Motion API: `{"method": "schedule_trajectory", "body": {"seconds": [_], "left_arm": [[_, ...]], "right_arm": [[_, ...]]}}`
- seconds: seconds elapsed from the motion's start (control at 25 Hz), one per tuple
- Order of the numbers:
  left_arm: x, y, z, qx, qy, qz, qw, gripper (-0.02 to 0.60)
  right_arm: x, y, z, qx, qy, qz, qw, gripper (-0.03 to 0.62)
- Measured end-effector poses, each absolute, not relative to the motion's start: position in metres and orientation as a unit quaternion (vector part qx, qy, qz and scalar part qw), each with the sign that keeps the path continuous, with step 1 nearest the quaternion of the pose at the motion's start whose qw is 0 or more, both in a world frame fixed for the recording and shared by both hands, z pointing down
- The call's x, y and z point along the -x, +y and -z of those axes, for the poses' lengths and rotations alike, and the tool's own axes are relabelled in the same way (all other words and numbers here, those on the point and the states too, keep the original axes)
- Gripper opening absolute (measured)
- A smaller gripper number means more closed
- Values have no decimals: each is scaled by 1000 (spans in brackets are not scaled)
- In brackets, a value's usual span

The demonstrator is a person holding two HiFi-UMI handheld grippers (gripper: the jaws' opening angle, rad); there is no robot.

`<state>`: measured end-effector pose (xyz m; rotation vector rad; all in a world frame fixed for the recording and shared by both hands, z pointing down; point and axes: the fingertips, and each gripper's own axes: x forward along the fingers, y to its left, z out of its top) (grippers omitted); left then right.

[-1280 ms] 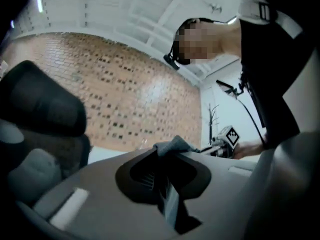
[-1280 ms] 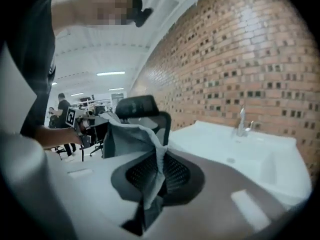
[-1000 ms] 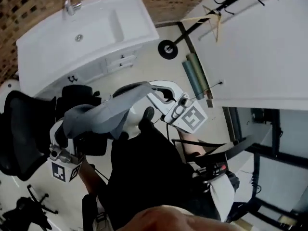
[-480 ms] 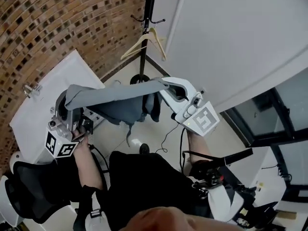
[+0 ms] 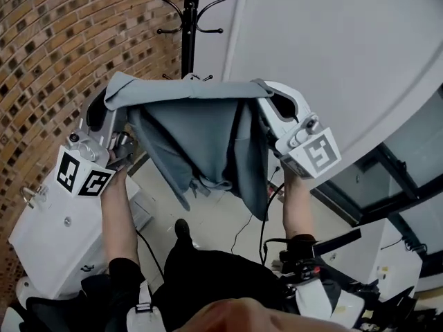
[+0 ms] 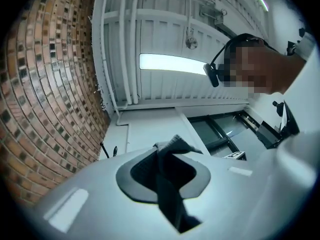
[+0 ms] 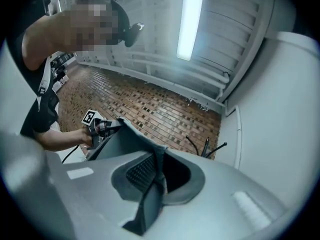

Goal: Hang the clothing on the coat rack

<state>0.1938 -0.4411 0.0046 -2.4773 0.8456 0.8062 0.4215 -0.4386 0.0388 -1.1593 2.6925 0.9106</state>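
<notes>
A grey garment (image 5: pixel 201 137) is stretched out between my two grippers and held up high; its lower part hangs down in folds. My left gripper (image 5: pixel 111 109) is shut on its left top edge, where the cloth (image 6: pixel 170 179) is pinched between the jaws. On its right top edge my right gripper (image 5: pixel 273 102) is shut too, with a fold of cloth (image 7: pixel 150 194) caught in the jaws. The black coat rack (image 5: pixel 188 19) stands just behind the garment's top edge, its curved hooks (image 7: pixel 207 146) above the cloth.
A brick wall (image 5: pixel 62 54) curves round at the left, a white wall panel (image 5: pixel 332 54) stands at the right. A white sink cabinet (image 5: pixel 48 234) sits low at the left. Below are the person's arms and dark clothes, and cables on the floor (image 5: pixel 242 230).
Both grippers have lifted the garment and spread it wider. The view has swung from the sink to the coat rack, which is now close behind the cloth.
</notes>
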Motion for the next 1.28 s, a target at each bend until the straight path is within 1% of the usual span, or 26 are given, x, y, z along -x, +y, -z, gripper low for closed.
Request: {"method": "schedule_trajectory", "body": {"seconds": [0.2, 0.28, 0.36, 0.4, 0.44, 0.52, 0.56, 0.64, 0.72, 0.8, 0.84, 0.88, 0.92, 0.96, 1.0, 1.04, 1.08, 1.12, 1.16, 1.28], "left_arm": [[-197, -536, 27, 888, 281, -286, 224, 29], [-200, -592, 46, 897, 281, -275, 203, 29], [-207, -678, 57, 913, 296, -241, 147, 29], [-214, -730, 55, 919, 311, -213, 113, 29], [-221, -780, 41, 926, 324, -182, 68, 29], [-237, -839, -22, 941, 307, -137, -40, 29], [-246, -840, -61, 949, 280, -121, -76, 29], [-265, -805, -118, 965, 203, -113, -118, 32], [-281, -777, -123, 970, 143, -149, -132, 32], [-285, -767, -112, 968, 135, -183, -109, 41], [-281, -763, -113, 966, 143, -194, -97, 69], [-272, -759, -119, 963, 154, -203, -88, 117], [-261, -753, -129, 959, 169, -211, -83, 147], [-249, -746, -140, 954, 187, -221, -81, 161], [-237, -738, -150, 947, 207, -233, -80, 161], [-226, -727, -159, 938, 225, -249, -81, 161], [-216, -711, -167, 930, 238, -268, -81, 161], [-209, -691, -174, 922, 247, -286, -82, 161], [-205, -668, -182, 916, 253, -300, -82, 161], [-206, -598, -214, 911, 271, -301, -82, 161]], "right_arm": [[-433, -521, 6, 416, 843, -331, 83, 20], [-440, -564, 42, 425, 830, -340, 121, 21], [-450, -630, 76, 450, 815, -337, 141, 20], [-455, -676, 80, 470, 813, -318, 131, 20], [-458, -725, 69, 486, 822, -277, 111, 20], [-450, -798, -5, 463, 871, -147, 75, 20], [-437, -807, -54, 425, 897, -95, 69, 20], [-402, -775, -125, 340, 935, -48, 91, 21], [-379, -748, -134, 300, 946, -49, 113, 20], [-377, -753, -123, 309, 943, -74, 102, 20], [-379, -756, -121, 316, 940, -80, 97, 21], [-384, -756, -121, 320, 939, -80, 101, 21], [-390, -751, -120, 321, 937, -78, 110, 25], [-397, -745, -121, 323, 936, -78, 120, 31], [-405, -737, -124, 327, 933, -77, 128, 49], [-414, -728, -129, 335, 930, -73, 134, 83], [-424, -717, -137, 345, 926, -65, 141, 96], [-435, -704, -150, 357, 921, -51, 150, 135], [-447, -689, -165, 366, 916, -32, 161, 155], [-476, -639, -223, 380, 905, 34, 188, 155]]}}
